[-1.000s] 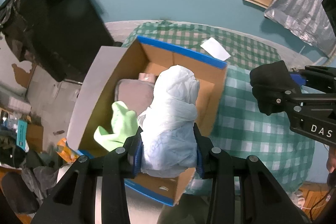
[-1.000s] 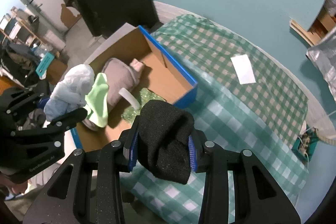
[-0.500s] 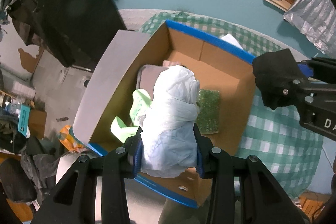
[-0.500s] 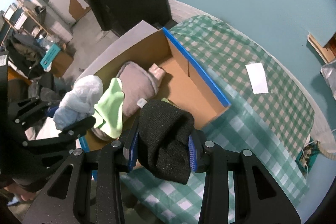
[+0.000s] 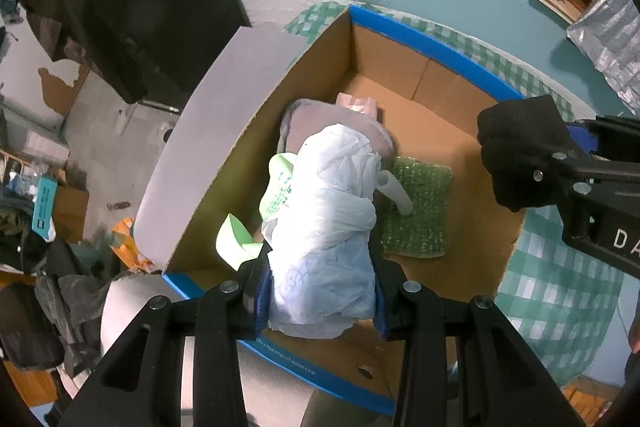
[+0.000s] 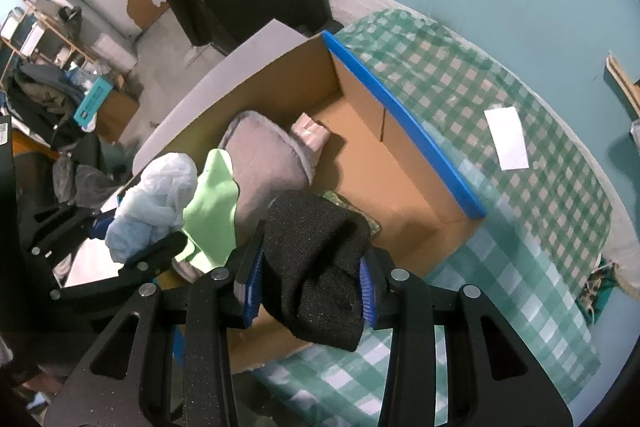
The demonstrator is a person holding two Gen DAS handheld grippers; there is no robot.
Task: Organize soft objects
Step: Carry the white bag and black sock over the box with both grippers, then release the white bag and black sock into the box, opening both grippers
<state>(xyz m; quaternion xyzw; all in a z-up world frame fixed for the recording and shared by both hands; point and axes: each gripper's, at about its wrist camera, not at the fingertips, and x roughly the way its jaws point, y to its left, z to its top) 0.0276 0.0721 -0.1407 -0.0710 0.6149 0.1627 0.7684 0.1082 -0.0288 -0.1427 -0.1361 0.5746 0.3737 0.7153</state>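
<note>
My left gripper (image 5: pixel 320 291) is shut on a crumpled white plastic bag (image 5: pixel 328 227) and holds it above the near end of an open cardboard box (image 5: pixel 404 63) with blue-taped edges. My right gripper (image 6: pixel 308 279) is shut on a black knit hat (image 6: pixel 316 259) over the box's right rim (image 6: pixel 404 119). The hat also shows in the left wrist view (image 5: pixel 520 151), and the bag in the right wrist view (image 6: pixel 152 195). Inside the box lie a grey cushion (image 6: pixel 264 163), a light green cloth (image 6: pixel 212 203), a pink item (image 6: pixel 312 131) and green bubble wrap (image 5: pixel 420 211).
The box sits on a table with a green checked cloth (image 6: pixel 520 227). A white paper slip (image 6: pixel 506 139) lies on the cloth to the right. A grey box flap (image 5: pixel 224 131) stands up on the left side. Cluttered floor and dark clothing (image 5: pixel 120 7) lie beyond the table.
Both grippers have moved in over the box with their loads. The box now fills more of both views and the bubble wrap inside has come into sight.
</note>
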